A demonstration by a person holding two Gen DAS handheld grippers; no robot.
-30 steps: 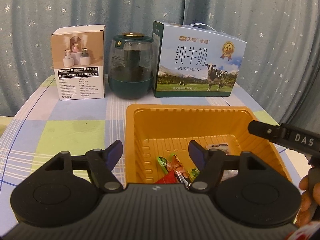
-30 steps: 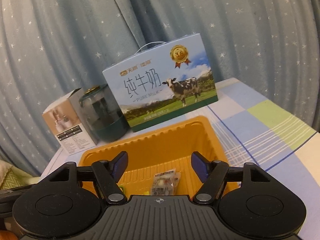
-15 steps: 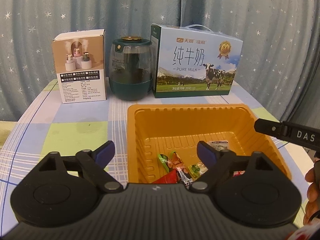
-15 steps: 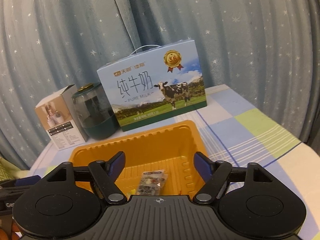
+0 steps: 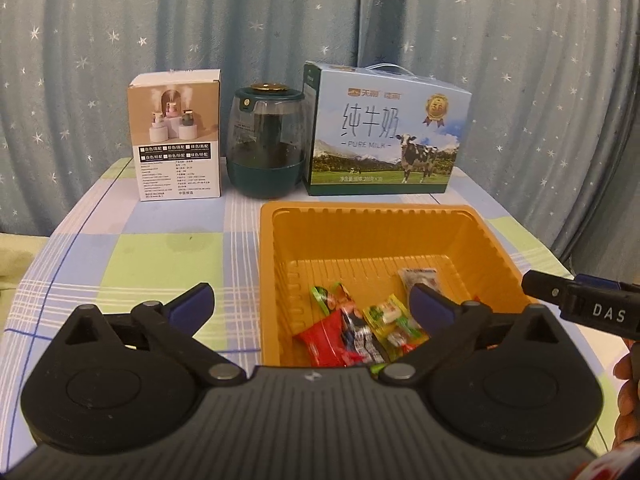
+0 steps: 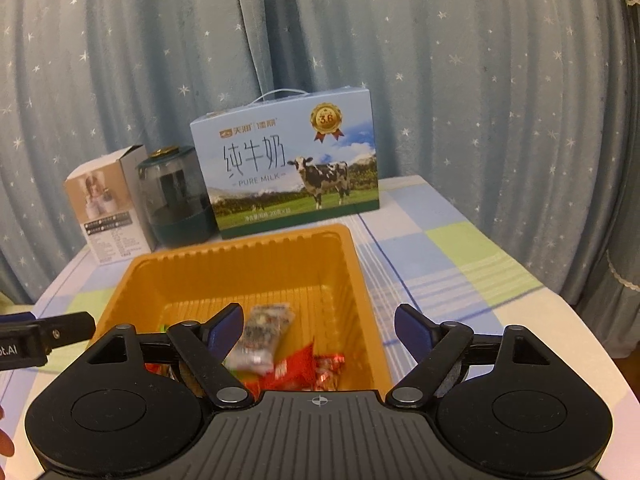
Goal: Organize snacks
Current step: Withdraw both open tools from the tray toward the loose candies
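Note:
An orange plastic tray (image 5: 360, 216) (image 6: 240, 248) sits on the checked tablecloth. Its near end holds several wrapped snacks: a red packet (image 5: 324, 340), a green-yellow candy (image 5: 390, 316) and a pale packet (image 5: 420, 280). My left gripper (image 5: 310, 300) hovers over the tray's near left corner. Its jaws are opening wide and nothing is between them. My right gripper (image 6: 320, 326) hangs over the tray's near right side, jaws also opening and not gripping. Below it lie a blurred pale packet (image 6: 264, 336) and red wrappers (image 6: 296, 364). Whether the pale packet is at rest I cannot tell.
At the back stand a small humidifier box (image 5: 178, 140), a dark green jar (image 5: 266, 144) and a pure-milk carton (image 5: 384, 136), with a starry curtain behind. One of the right gripper's fingers (image 5: 560, 294) juts in at the right, beside a hand (image 5: 628, 372).
Both grippers have drawn back from the tray and their jaws have spread wider. More of the snacks in the tray shows. The right view has rolled closer to level.

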